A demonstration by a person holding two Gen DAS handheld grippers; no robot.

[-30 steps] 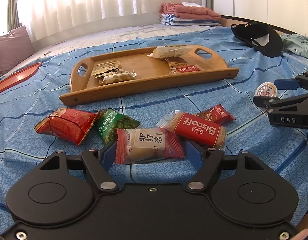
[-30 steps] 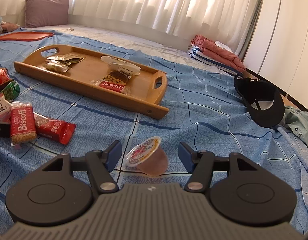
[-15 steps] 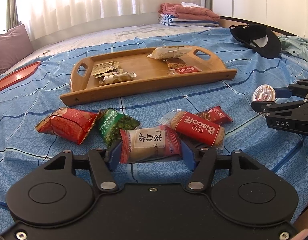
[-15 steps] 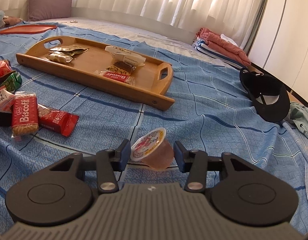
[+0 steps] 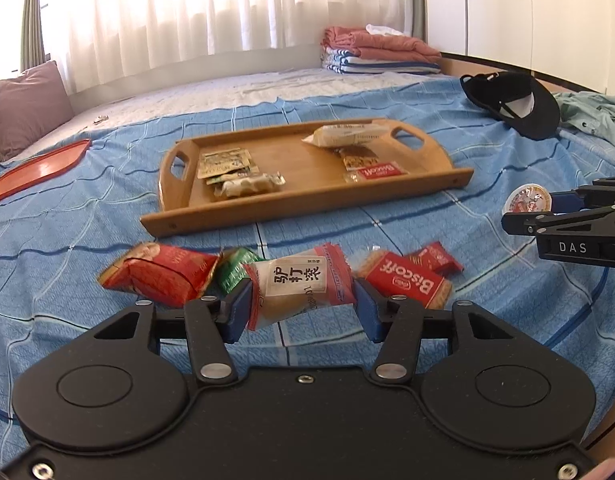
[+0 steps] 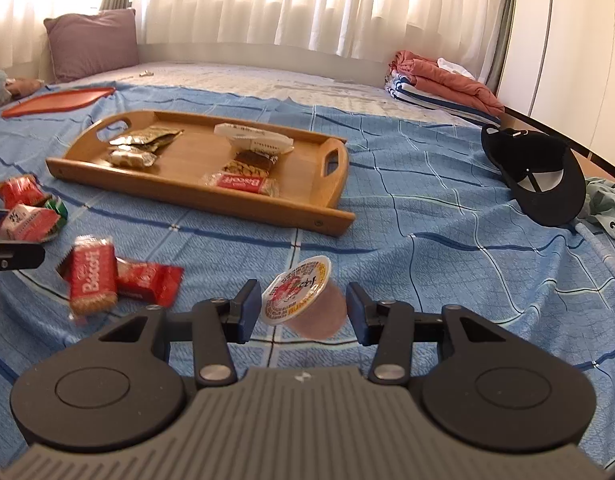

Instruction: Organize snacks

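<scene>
Left hand-held gripper [image 5: 303, 308] closing on a pink-edged snack packet [image 5: 301, 286]; right hand-held gripper [image 6: 303, 312] seemingly grips a jelly cup [image 6: 303, 300].

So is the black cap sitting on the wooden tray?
No, the black cap lies on the blue bedspread, well apart from the wooden tray.

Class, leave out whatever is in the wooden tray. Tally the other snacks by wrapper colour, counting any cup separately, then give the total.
Red: 3 (large red packet, Biscoff packet, small red packet)
Green: 1 (green packet)
Pink and white: 1 (pink-and-white packet)
Cup: 1 (jelly cup)
Total: 6
</scene>
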